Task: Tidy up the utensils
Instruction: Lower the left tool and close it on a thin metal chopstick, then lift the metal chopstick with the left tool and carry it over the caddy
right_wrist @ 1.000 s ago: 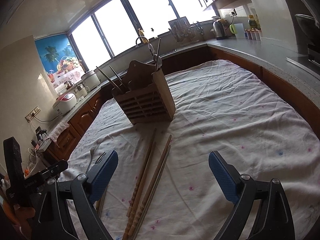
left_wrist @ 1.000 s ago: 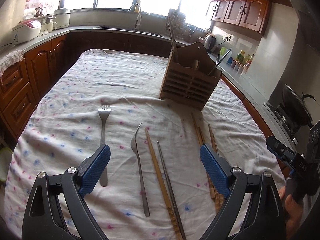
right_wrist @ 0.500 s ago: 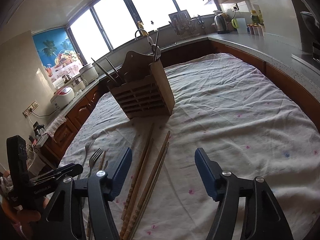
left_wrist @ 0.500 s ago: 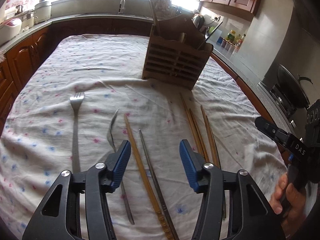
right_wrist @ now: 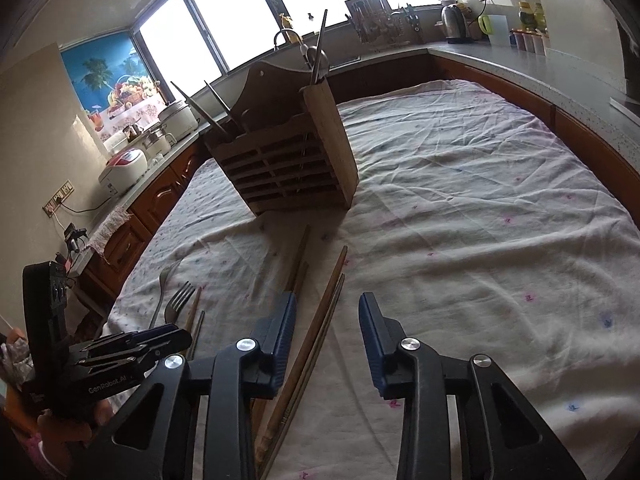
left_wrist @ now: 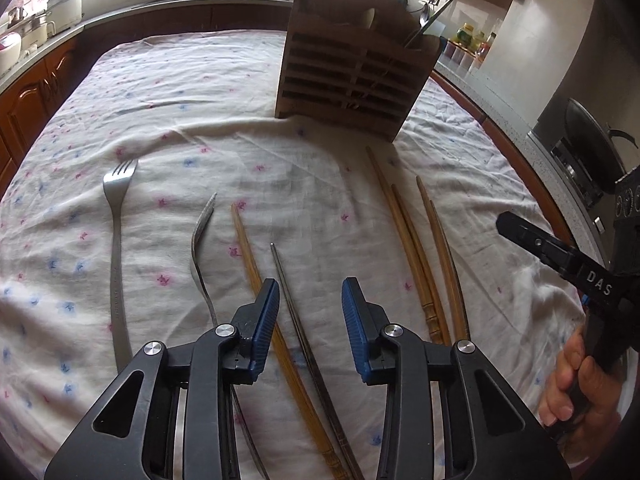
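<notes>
While both grippers are held low over the cloth [left_wrist: 168, 92], their jaws have just been closing and nothing is clamped.

Between the pads of the left gripper [left_wrist: 310, 318] a thin metal chopstick [left_wrist: 294, 300] is seen lying on the cloth, untouched, with a wooden chopstick [left_wrist: 256, 264] just left of it under the left pad; two forks [left_wrist: 116, 240] lie farther left. Between the pads of the right gripper [right_wrist: 326, 334] a pair of wooden chopsticks [right_wrist: 324, 316] is seen, still loose, jaws partly apart. A wooden holder [right_wrist: 288, 160] stands far beyond, well apart from both.
</notes>
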Available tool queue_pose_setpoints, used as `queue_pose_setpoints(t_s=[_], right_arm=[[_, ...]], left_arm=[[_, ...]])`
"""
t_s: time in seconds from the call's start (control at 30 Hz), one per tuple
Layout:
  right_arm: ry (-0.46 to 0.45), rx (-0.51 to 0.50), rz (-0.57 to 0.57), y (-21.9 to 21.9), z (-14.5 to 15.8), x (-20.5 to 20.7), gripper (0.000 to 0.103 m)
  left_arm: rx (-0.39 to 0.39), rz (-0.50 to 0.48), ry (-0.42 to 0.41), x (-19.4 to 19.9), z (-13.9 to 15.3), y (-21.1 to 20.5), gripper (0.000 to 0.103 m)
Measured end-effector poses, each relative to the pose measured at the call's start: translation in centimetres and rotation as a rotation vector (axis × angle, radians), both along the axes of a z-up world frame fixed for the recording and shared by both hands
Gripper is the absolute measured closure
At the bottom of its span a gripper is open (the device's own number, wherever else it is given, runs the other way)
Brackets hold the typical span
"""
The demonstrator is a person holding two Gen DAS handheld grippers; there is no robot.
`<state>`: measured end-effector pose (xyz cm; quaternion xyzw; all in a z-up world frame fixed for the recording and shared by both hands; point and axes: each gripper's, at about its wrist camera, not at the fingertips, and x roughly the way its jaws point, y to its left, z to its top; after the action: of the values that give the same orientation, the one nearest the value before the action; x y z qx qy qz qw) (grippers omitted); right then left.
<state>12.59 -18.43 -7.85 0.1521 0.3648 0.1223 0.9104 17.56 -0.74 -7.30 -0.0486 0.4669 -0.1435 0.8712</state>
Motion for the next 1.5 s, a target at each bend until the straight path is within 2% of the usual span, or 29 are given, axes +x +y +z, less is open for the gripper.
queue_pose_setpoints(t_s=[0.13, 0.33, 0.63, 0.8, 0.83, 0.9, 1.07, 1.27, 1.5], right_arm=[[0.038, -0.009, 0.017, 0.7, -1.1, 1.0, 0.077], [0.058, -0.031, 0.046, 2.0, -1.6, 3.2, 0.078], [0.125, -0.104, 0.055, 2.8, -2.9, 8.4, 0.08], [0.132, -0.152, 0.074, 3.5, -3.4, 9.2, 0.085], [0.131, -0.158, 0.072, 3.5, -3.4, 9.2, 0.089], [0.13, -0.165, 0.066, 3.4, -3.4, 9.2, 0.094], [0.128, -0.148, 0.064, 3.2, -3.4, 9.3, 0.095], [0.11, -0.099, 0.061, 2.1, -2.8, 8.4, 0.096], [0.068, -0.058, 0.057, 1.2, -0.6, 7.0, 0.096]], left_arm=[[0.006, -0.013, 0.031, 0.4, -0.7, -0.3, 0.075], [0.009, -0.02, 0.047, 0.8, -1.0, -0.3, 0.076], [0.063, -0.058, 0.068, 2.0, -1.1, -1.2, 0.077], [0.165, -0.069, 0.062, 2.6, -1.2, -2.5, 0.089], [0.173, -0.067, 0.06, 2.7, -1.2, -2.5, 0.094], [0.169, -0.067, 0.061, 2.9, -1.3, -2.5, 0.095], [0.176, -0.057, 0.049, 2.9, -1.3, -2.6, 0.098], [0.118, -0.035, 0.059, 2.9, -1.1, -1.9, 0.099], [0.074, -0.032, 0.01, 1.8, 1.1, -1.5, 0.099]])
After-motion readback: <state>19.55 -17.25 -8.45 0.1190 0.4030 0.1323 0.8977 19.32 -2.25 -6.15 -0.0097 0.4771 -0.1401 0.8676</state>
